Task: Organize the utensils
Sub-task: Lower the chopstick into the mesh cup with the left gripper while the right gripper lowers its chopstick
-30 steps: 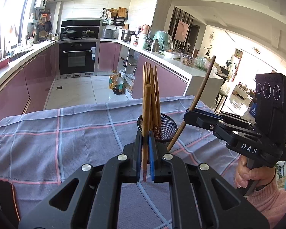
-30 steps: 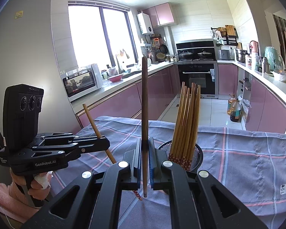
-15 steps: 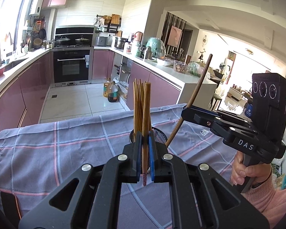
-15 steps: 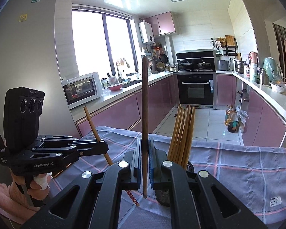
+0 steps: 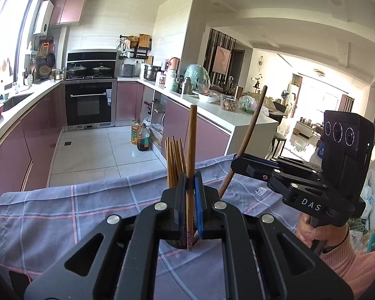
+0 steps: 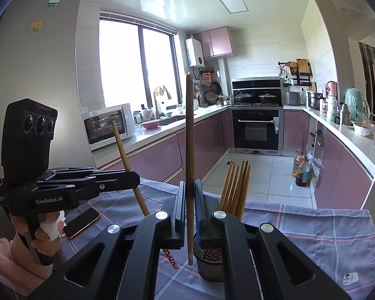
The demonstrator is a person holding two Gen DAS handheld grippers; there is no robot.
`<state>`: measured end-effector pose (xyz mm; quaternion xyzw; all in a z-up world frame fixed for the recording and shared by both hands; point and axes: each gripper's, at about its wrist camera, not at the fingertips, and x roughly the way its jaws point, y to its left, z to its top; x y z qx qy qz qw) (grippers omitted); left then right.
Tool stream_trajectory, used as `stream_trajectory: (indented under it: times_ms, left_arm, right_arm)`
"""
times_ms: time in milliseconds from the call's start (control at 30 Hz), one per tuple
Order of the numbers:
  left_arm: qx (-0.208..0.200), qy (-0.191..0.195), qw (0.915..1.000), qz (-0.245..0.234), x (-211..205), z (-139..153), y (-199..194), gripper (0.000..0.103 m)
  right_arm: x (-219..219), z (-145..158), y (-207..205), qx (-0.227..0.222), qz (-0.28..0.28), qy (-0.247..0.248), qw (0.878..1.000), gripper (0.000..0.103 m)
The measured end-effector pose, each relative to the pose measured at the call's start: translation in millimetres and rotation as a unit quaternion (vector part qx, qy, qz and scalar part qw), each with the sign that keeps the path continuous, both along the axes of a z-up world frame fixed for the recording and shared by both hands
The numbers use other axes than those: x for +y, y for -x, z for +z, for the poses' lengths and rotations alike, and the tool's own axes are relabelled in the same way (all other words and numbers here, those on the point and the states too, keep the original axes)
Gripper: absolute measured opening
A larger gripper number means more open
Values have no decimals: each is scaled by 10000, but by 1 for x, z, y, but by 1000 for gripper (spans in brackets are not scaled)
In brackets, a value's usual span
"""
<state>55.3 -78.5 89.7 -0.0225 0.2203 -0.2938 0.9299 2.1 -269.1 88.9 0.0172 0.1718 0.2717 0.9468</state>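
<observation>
My left gripper (image 5: 190,195) is shut on a light wooden chopstick (image 5: 192,135) held upright; it also shows in the right wrist view (image 6: 127,160). My right gripper (image 6: 189,200) is shut on a darker wooden chopstick (image 6: 189,135), also upright; it shows tilted in the left wrist view (image 5: 247,137). A black mesh holder (image 6: 210,262) stands on the checked cloth (image 6: 325,230), low behind the fingers, with several chopsticks (image 6: 236,187) standing in it. In the left wrist view those chopsticks (image 5: 174,160) rise just left of my held one, and the holder is mostly hidden.
A phone (image 6: 81,221) lies on the cloth at the left, under the left gripper. Behind the table are pink kitchen cabinets (image 6: 212,135), an oven (image 6: 256,130) and oil bottles (image 6: 301,171) on the floor. The cloth's far edge (image 5: 87,187) hangs over the table edge.
Both grippers have lifted and drawn nearer above the holder, which has dropped in both views and is now mostly hidden behind the fingers. Each still holds its chopstick.
</observation>
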Motion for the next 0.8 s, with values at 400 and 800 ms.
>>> stream_trajectory:
  times_ms: [400,800]
  left_arm:
    - [-267,88,9996,9,-11,22,-2,7]
    - [-233,1,9997,94,-27,18,-5,7]
  right_arm:
    - [-2,10,-9,-164,-75,18,9998,6]
    - [-3,-3,-27,7,-199,22,9998,6]
